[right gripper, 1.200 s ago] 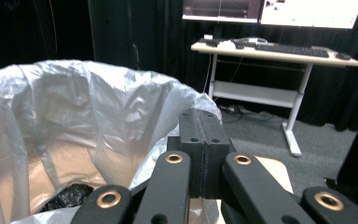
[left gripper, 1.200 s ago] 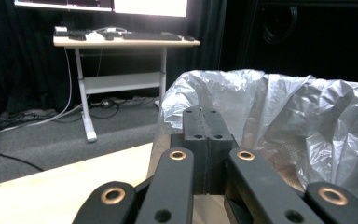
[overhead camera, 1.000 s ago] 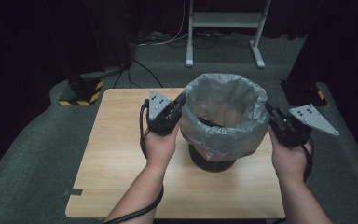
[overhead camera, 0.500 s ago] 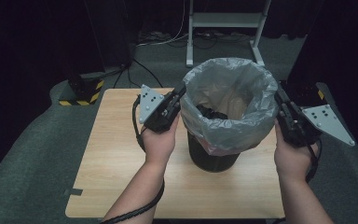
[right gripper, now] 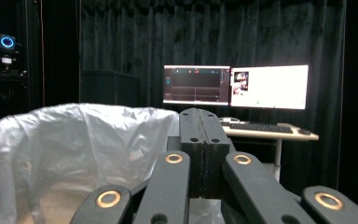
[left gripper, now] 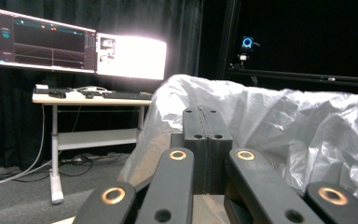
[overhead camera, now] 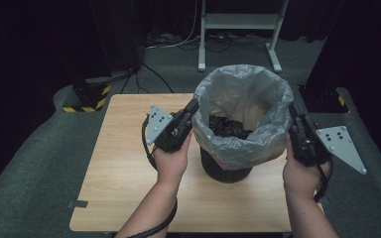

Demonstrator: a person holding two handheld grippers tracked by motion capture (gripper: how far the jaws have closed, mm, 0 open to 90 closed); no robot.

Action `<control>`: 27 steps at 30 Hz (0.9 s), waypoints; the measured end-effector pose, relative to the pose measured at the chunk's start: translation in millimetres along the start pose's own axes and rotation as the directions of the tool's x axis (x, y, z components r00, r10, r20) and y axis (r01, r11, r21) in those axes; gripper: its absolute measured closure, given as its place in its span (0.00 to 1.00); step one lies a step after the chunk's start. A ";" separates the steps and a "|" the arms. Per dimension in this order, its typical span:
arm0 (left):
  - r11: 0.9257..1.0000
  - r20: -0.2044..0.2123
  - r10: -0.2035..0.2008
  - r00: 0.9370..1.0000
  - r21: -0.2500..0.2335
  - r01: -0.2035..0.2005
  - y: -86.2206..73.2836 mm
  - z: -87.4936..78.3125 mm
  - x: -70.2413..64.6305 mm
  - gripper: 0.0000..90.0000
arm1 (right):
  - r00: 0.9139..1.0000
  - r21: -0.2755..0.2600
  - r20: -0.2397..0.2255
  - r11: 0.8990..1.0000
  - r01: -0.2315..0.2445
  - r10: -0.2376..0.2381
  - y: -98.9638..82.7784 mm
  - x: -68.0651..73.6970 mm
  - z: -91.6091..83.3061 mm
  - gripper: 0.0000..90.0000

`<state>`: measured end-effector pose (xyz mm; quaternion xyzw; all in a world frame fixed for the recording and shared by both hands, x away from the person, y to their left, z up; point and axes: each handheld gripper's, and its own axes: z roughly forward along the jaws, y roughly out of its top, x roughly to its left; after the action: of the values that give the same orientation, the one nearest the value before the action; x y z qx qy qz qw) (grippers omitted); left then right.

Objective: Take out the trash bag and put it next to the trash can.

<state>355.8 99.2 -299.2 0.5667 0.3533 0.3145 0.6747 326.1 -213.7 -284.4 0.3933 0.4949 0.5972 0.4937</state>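
A black bin (overhead camera: 226, 168) lined with a grey bag (overhead camera: 243, 116) is seen at centre right of the high view, on the table (overhead camera: 124, 168). The left gripper (overhead camera: 192, 108) and right gripper (overhead camera: 292, 110) are held against the bag's sides, each with jaws pressed together, pinching nothing.

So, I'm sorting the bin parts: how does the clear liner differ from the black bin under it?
The clear liner is pale, see-through and crinkled; the black bin is dark, opaque and smooth-walled. The liner stands above the bin's top and drapes outside over it, so just the bin's lower part shows. Both stand on the wooden table, between the two tools.
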 end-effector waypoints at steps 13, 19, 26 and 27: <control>1.000 0.042 -0.011 0.999 0.016 0.010 5.7 -3.5 2.5 1.00 | 0.978 -0.040 -0.200 0.998 0.052 -0.059 50.2 82.6 3.7 1.00; 0.999 0.057 -0.025 0.998 0.027 0.023 5.0 -9.9 6.2 1.00 | 0.948 0.060 -0.305 0.992 0.111 -0.087 17.6 127.1 4.5 1.00; 0.996 0.125 -0.046 0.991 0.081 0.036 5.2 -12.6 13.6 1.00 | 0.918 0.135 -0.376 0.973 0.189 -0.126 -16.9 153.7 3.7 1.00; 0.995 0.131 -0.050 0.990 0.087 0.038 4.2 -12.1 13.3 1.00 | 0.916 0.142 -0.381 0.971 0.193 -0.126 -19.5 155.0 4.1 1.00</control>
<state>353.0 117.4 -297.9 0.6066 0.3329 0.2456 0.6789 302.5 -60.7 -305.6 0.2742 0.6604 0.5719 0.4020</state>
